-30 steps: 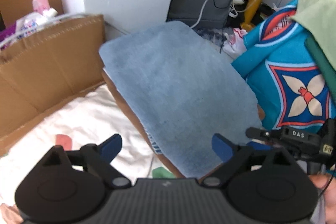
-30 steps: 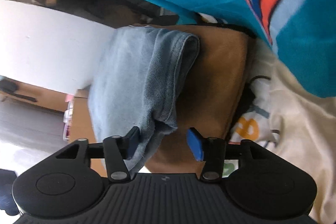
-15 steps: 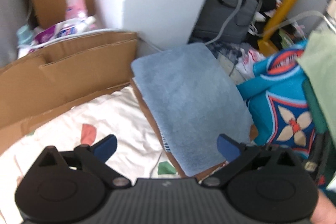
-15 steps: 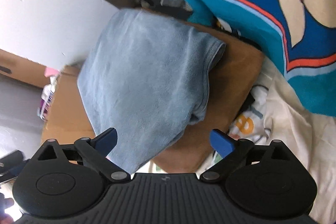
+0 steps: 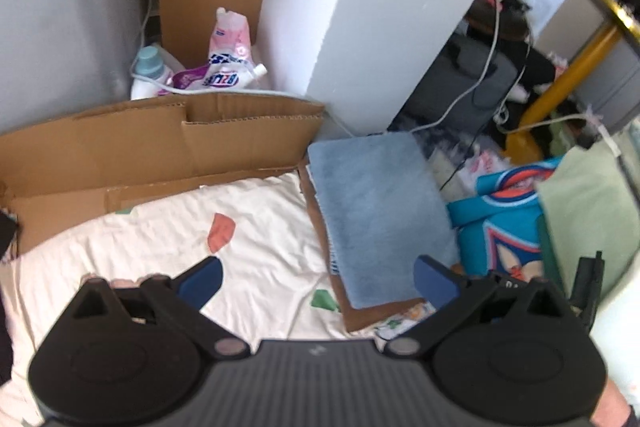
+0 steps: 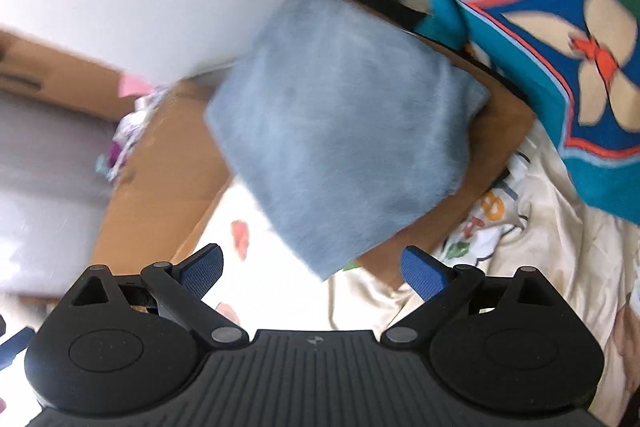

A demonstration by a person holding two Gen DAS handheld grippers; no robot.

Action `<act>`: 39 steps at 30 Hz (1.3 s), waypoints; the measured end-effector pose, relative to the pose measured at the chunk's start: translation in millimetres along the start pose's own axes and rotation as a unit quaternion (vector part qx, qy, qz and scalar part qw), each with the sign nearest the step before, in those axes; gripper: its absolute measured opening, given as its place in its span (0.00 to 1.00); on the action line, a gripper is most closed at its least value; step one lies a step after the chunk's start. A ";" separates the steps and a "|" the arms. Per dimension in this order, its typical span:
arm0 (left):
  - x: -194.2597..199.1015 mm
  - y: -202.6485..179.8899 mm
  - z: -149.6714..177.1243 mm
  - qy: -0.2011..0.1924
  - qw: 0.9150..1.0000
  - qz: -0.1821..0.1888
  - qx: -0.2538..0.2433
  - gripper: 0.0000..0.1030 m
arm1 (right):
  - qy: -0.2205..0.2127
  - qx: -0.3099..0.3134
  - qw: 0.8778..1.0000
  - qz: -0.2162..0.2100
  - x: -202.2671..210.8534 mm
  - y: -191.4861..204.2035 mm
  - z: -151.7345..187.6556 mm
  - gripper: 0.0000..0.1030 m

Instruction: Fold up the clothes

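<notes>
One folded blue garment [image 5: 380, 211] lay flat on one brown folded garment [image 5: 384, 313], and both rested on a white printed sheet [image 5: 256, 227] with cardboard [image 5: 160, 147] standing along its far side. Two claws were in view, both raised above the pile. The left claw [image 5: 318, 281] stood wide open with nothing between its blue pads [image 5: 200, 281]. The right claw [image 6: 312, 273] had just been opening and also stood wide, holding nothing; the near corner of the blue garment [image 6: 344, 123] showed between its pads [image 6: 422, 275] but clear of them. The blue garment had four straight edges, and the brown one stuck out from under it along the left and near sides. To the left of the pile the sheet was mostly bare (only small coloured prints on it), which gave free room. On the right a turquoise patterned cloth [image 5: 504, 223] pressed close to the pile, with one pale green cloth [image 5: 588, 203] above it. The left view alone showed two detergent pouches [image 5: 228, 63] and one bottle [image 5: 150, 71] behind the cardboard, one white pillar [image 5: 360, 7], one grey bag [image 5: 464, 79] and one yellow pole [image 5: 560, 87]. The right view, rather blurred, alone showed the rounded folded edge of the blue garment and a printed cloth [image 6: 484, 219] beside the brown one.
</notes>
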State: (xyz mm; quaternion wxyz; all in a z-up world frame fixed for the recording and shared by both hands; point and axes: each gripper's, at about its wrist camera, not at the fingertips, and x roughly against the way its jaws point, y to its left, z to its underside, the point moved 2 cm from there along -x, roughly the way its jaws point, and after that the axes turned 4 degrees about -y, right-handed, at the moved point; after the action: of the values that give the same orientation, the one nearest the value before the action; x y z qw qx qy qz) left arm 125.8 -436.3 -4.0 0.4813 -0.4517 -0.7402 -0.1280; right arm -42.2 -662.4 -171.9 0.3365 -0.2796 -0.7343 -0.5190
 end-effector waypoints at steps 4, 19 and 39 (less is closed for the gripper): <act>25.9 2.8 8.2 0.006 0.999 -0.032 -0.018 1.00 | 0.006 0.032 0.999 -0.017 37.0 31.6 3.0 0.99; 130.9 19.5 44.9 0.010 0.998 -0.059 -0.003 1.00 | 0.010 0.125 0.992 -0.012 154.5 108.7 37.7 0.99; 232.5 80.2 132.7 -0.049 0.992 -0.104 0.043 1.00 | -0.003 0.233 0.970 -0.063 224.4 180.8 121.0 0.99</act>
State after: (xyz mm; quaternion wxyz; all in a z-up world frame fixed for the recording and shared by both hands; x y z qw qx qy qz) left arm 80.1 -181.8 102.0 0.4474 -0.3571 -0.8107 -0.1224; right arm -67.9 -478.5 79.5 0.3569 -0.1486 -0.8522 -0.3525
